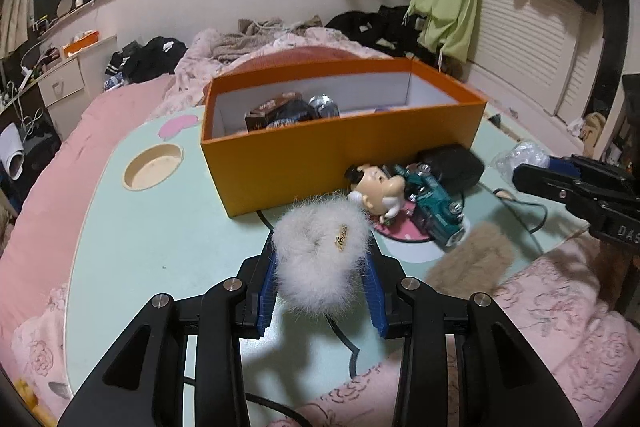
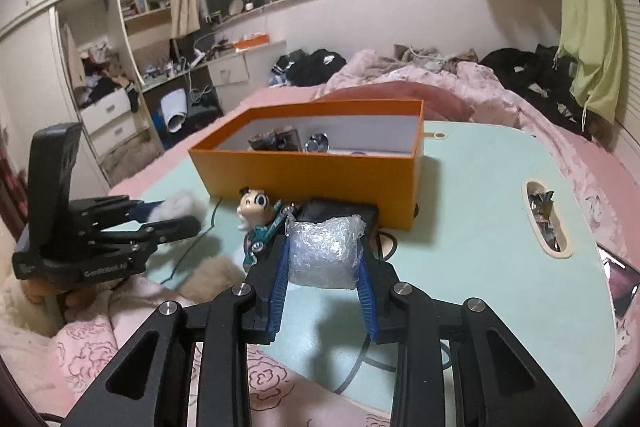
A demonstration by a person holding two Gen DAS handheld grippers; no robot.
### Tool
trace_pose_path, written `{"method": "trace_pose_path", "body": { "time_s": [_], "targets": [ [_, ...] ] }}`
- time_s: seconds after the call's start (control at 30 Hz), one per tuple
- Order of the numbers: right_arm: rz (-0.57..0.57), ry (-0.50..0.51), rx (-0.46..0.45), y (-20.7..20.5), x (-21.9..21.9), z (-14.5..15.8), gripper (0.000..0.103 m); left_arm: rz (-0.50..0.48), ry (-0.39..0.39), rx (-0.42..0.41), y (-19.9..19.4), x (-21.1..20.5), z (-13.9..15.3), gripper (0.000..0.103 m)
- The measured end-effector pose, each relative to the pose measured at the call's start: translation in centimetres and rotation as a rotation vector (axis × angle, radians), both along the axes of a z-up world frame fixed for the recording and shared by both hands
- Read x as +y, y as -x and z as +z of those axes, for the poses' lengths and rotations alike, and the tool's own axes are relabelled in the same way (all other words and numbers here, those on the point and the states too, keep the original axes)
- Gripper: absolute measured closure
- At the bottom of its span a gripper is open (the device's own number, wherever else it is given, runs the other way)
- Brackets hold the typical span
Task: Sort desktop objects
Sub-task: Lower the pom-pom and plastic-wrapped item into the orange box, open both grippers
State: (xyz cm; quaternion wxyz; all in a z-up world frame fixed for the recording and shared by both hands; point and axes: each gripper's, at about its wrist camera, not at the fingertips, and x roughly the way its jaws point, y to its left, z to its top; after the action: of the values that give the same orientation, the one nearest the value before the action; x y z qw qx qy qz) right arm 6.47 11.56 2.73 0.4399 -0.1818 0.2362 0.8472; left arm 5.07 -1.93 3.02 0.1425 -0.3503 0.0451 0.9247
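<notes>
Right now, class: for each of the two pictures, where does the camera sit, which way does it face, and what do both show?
Left wrist: on the left gripper, facing the orange box; own fingers clamp a white fluffy scrunchie.
Right wrist: on the right gripper, facing the same box; fingers clamp a bubble-wrapped bundle.
Shared: box, cartoon figurine, green toy car, mint tabletop.

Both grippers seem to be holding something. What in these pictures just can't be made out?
- Bubble-wrapped bundle, right wrist view: the wrap hides its contents.
- Orange box, both views: its front wall hides most of what is inside.
- Gold tag on the white fluffy piece, left wrist view: lettering too small.
- Tan furry item, left wrist view: blurred.
</notes>
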Motion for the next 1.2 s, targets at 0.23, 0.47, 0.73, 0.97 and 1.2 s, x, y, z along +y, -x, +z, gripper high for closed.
{"method": "trace_pose_path", "body": {
  "time_s": [0.23, 0.47, 0.73, 0.97, 1.2],
  "targets": [
    [0.001, -0.064, -0.022, 2.0, 4.0, 4.2, 0.072, 0.009, -0.080, 0.075, 2.9, -0.1, 4.8, 0.064],
    [-0.102, -0.031, -0.178, 5.6, 10.8, 4.1, 0.036, 0.040, -0.035, 0.125, 9.4, 2.1, 6.9, 0.034],
    [-0.110, -0.038, -0.219, 6.0, 10.7, 1.5, 0.031, 0.070, -0.012, 0.010, 11.2, 1.9, 1.7, 0.020],
    [-0.115, -0.052, -0.206, 5.6, 10.5, 1.2, 0.031, 0.089, -0.001, 0.040, 10.9, 1.8, 1.9, 0.019],
    [-0.123, -0.079, -0.123, 4.1, 8.2, 2.8, 0.031, 0.129, -0.001, -0.029, 10.9, 1.0, 2.2, 0.019]
  ]
}}
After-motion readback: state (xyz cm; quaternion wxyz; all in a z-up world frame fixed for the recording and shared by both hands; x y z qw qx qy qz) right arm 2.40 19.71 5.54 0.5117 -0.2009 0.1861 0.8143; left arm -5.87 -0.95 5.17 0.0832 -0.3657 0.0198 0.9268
